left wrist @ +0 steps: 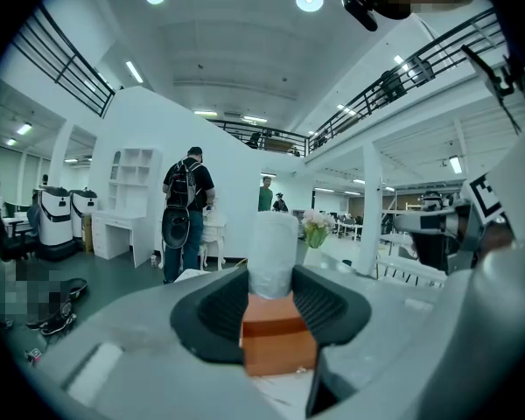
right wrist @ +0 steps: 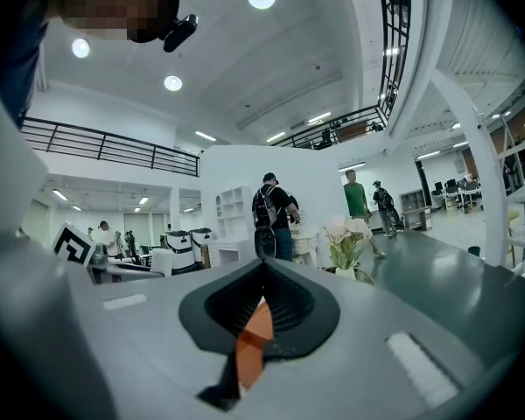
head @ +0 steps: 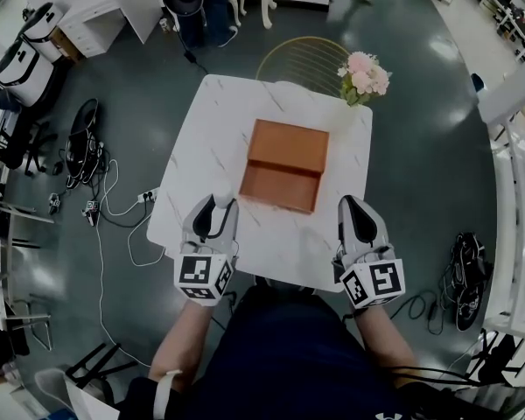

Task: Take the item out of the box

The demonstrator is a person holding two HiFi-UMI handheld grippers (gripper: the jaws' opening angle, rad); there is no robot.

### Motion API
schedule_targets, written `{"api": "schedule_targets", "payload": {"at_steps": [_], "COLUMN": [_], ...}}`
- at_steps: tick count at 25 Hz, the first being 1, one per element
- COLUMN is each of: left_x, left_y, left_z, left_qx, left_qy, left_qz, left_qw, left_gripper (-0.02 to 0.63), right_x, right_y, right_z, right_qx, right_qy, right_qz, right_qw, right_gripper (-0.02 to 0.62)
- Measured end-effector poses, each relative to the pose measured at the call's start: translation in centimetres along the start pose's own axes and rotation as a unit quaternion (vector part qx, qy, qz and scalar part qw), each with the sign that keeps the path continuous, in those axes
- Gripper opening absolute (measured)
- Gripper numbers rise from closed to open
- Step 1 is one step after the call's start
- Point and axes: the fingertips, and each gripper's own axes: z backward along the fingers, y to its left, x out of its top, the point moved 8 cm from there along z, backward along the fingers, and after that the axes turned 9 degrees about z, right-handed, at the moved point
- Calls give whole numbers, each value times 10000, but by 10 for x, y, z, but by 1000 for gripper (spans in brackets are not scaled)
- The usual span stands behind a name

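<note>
Cylinder [left wrist: 272, 252] sits clamped in left tongs [head: 219, 206], box [head: 284, 164] at their one o'clock; right tongs [head: 352, 203] closed and empty

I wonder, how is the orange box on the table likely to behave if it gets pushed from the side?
The orange box lies low and wide, so it would probably slide rather than tip. The table looks smooth and glossy, so it may slide easily. Its straight edges and flat faces suggest it is stiff and would keep its shape.
</note>
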Motion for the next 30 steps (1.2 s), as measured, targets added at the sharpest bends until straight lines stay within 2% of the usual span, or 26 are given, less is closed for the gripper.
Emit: {"api": "schedule_targets", "payload": {"at_steps": [30], "left_x": [-1], "left_y": [-17], "left_z": [-13], "left_qx": [-214], "left_qy": [62], "left_qz": [-137], "left_qw": [9997], "left_gripper": [167], "right_x": [4], "right_y": [-12], "right_z": [11], "right_qx": [-136], "right_qy": [-31], "right_qz": [2], "right_qw": [9999], "right_gripper": [2]}}
